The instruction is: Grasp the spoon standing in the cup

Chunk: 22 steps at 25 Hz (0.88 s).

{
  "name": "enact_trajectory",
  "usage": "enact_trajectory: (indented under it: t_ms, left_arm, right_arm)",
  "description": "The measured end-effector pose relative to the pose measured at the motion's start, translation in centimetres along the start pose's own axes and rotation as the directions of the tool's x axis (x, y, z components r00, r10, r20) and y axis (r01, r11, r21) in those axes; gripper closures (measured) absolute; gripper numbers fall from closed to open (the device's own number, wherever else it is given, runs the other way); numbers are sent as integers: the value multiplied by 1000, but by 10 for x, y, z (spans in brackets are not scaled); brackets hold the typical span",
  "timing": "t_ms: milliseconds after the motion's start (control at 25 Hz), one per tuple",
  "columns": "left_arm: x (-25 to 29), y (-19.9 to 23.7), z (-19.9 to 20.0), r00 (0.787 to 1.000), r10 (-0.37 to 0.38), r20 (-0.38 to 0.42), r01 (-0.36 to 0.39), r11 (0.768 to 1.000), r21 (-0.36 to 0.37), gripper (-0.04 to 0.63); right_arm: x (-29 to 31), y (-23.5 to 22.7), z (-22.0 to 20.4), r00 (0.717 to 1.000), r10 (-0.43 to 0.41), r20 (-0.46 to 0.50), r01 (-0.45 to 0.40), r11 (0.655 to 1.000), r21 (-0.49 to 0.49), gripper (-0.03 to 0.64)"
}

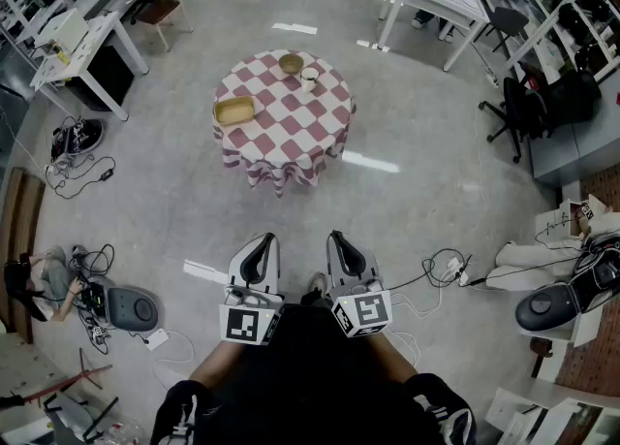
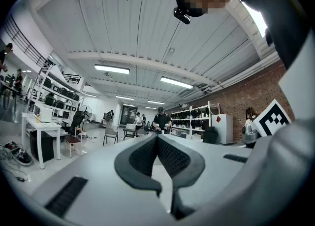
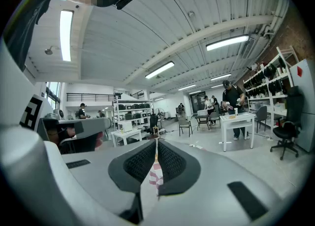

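On the table [image 1: 281, 138], a cup [image 1: 309, 78], bowl [image 1: 290, 65] and basket [image 1: 234, 111] are noted; their contents cannot be made out. The left gripper [image 1: 265, 239] and right gripper [image 1: 335, 237] are held with fingers pressed together.

No words, numbers or brand names were readable in any view. Square black-and-white markers on cubes of left gripper [image 1: 263, 239] and right gripper [image 1: 336, 238] carried patterns only, no letters. Red diamond sign [image 2: 218, 119] on white cabinet [image 2: 225, 130] (beside brick wall [image 2: 246, 92]) showed no legible print
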<state>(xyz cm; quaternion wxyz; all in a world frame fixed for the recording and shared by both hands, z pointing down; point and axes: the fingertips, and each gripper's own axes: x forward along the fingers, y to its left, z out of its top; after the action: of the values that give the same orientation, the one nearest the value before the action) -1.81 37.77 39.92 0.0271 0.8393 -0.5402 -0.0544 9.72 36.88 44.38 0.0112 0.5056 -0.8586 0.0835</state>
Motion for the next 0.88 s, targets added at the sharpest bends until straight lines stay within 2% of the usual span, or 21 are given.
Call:
enact_trajectory:
  t_ms: [200, 400, 560, 880]
  left_arm:
    - [6, -1, -2, 1000, -4, 26, 4, 1000, -3, 586]
    - [13, -9, -6, 1000, -1, 7, 1, 1000, 4, 586]
    - [21, -18, -3, 999, 11, 46, -11, 1000, 4, 586]
    - [32, -42, -15, 997, 71, 0, -71, 997, -7, 586]
  right_arm:
    - [3, -6, 0, 1000, -1, 0, 1, 1000, 5, 582]
    - [1, -16, 1, 1000, 11, 0, -11, 1000, 7, 588]
    - [-3, -28, 2, 1000, 21, 6, -21, 1000, 15, 588]
    - [-11, -59, 3, 998, 67, 15, -67, 998, 21, 586]
